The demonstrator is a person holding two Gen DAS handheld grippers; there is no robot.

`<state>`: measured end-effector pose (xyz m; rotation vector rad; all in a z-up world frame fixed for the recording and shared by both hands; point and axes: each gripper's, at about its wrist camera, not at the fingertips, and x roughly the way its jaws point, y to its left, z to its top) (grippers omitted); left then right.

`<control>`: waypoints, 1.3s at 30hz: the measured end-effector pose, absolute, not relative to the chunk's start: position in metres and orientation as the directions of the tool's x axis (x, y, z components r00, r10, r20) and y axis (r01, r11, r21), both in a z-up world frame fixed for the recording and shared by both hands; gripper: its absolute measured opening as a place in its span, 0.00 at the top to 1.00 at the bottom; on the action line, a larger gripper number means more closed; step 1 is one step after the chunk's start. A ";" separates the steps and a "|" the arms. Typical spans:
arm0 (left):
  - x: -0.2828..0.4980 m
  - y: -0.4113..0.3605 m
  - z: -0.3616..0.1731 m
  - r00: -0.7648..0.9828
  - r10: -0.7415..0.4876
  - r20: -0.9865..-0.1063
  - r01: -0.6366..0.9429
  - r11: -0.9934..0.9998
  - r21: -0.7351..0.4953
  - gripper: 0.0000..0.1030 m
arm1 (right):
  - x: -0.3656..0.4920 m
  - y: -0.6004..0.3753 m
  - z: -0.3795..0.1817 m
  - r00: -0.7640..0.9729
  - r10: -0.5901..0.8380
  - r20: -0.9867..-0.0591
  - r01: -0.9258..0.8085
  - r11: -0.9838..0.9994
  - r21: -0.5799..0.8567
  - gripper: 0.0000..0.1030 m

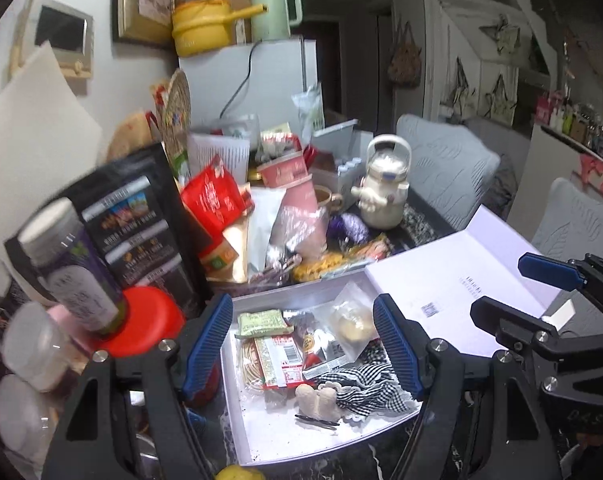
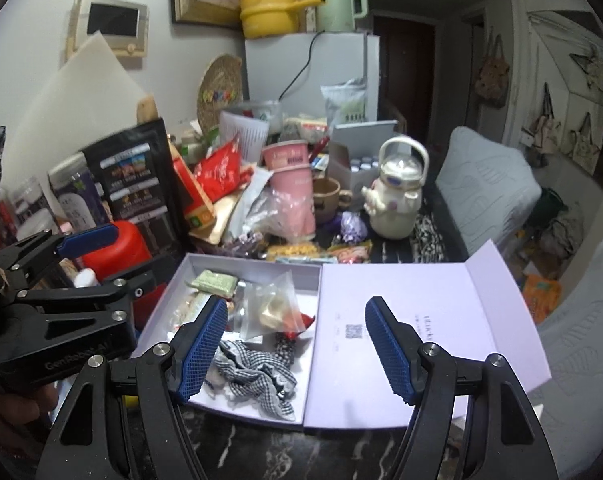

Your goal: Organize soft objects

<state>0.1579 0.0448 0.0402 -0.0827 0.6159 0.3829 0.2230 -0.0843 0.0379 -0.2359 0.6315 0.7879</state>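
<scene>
Left wrist view: the left gripper (image 1: pixel 303 344) hangs over the open white box (image 1: pixel 257 436), fingers well apart and empty. Inside lie snack packets, a bagged bun (image 1: pixel 351 322), a small plush toy (image 1: pixel 319 398) and the checkered cloth (image 1: pixel 361 388).

Right wrist view: the right gripper (image 2: pixel 297 350) is likewise spread and holds nothing, poised above the box's near edge and its flat lid (image 2: pixel 413 320). The cloth lies crumpled at the near end. I'd judge this a pause between placements; next comes reaching into the cluttered surface (image 2: pixel 341 448) behind for another soft item.
</scene>
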 end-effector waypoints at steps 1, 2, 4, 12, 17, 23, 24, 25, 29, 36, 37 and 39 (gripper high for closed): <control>0.154 0.043 0.045 0.755 0.328 -0.567 -0.374 0.927 0.038 0.30 | 0.220 -0.087 0.041 0.540 0.588 -0.602 -0.721 0.693 0.030 0.30; 0.149 0.042 0.050 0.761 0.330 -0.558 -0.375 0.926 0.037 0.30 | 0.216 -0.089 0.044 0.547 0.591 -0.593 -0.719 0.695 0.029 0.30; 0.139 0.038 0.059 0.774 0.333 -0.538 -0.374 0.927 0.036 0.30 | 0.207 -0.095 0.053 0.560 0.601 -0.570 -0.718 0.695 0.027 0.30; 0.103 0.030 0.084 0.805 0.316 -0.502 -0.365 0.931 0.002 0.19 | 0.166 -0.122 0.083 0.636 0.620 -0.460 -0.699 0.715 -0.002 0.20; 0.076 0.018 0.091 0.824 0.320 -0.467 -0.354 0.935 0.017 0.18 | 0.143 -0.140 0.091 0.673 0.616 -0.410 -0.678 0.735 -0.009 0.10; 0.039 -0.001 0.086 0.838 0.325 -0.438 -0.346 0.938 0.034 0.04 | 0.110 -0.155 0.084 0.709 0.582 -0.397 -0.643 0.765 -0.027 0.07; 0.035 -0.003 0.085 0.839 0.326 -0.435 -0.345 0.938 0.037 0.04 | 0.105 -0.158 0.082 0.708 0.581 -0.402 -0.642 0.766 -0.024 0.07; 0.028 -0.005 0.082 0.840 0.326 -0.433 -0.344 0.938 0.039 0.04 | 0.101 -0.160 0.079 0.706 0.580 -0.406 -0.642 0.767 -0.020 0.07; 0.006 -0.009 0.071 0.843 0.302 -0.445 -0.333 0.943 0.009 0.04 | 0.081 -0.169 0.068 0.702 0.573 -0.424 -0.633 0.774 -0.001 0.07; -0.021 -0.021 0.046 0.825 0.316 -0.468 -0.353 0.936 0.011 0.03 | 0.047 -0.185 0.047 0.700 0.559 -0.444 -0.620 0.785 0.009 0.07; -0.023 -0.022 0.043 0.825 0.310 -0.472 -0.349 0.937 0.007 0.03 | 0.044 -0.187 0.044 0.697 0.558 -0.449 -0.620 0.784 0.012 0.07; -0.029 -0.025 0.035 0.825 0.296 -0.482 -0.341 0.940 -0.005 0.03 | 0.038 -0.191 0.037 0.684 0.566 -0.461 -0.625 0.780 0.030 0.07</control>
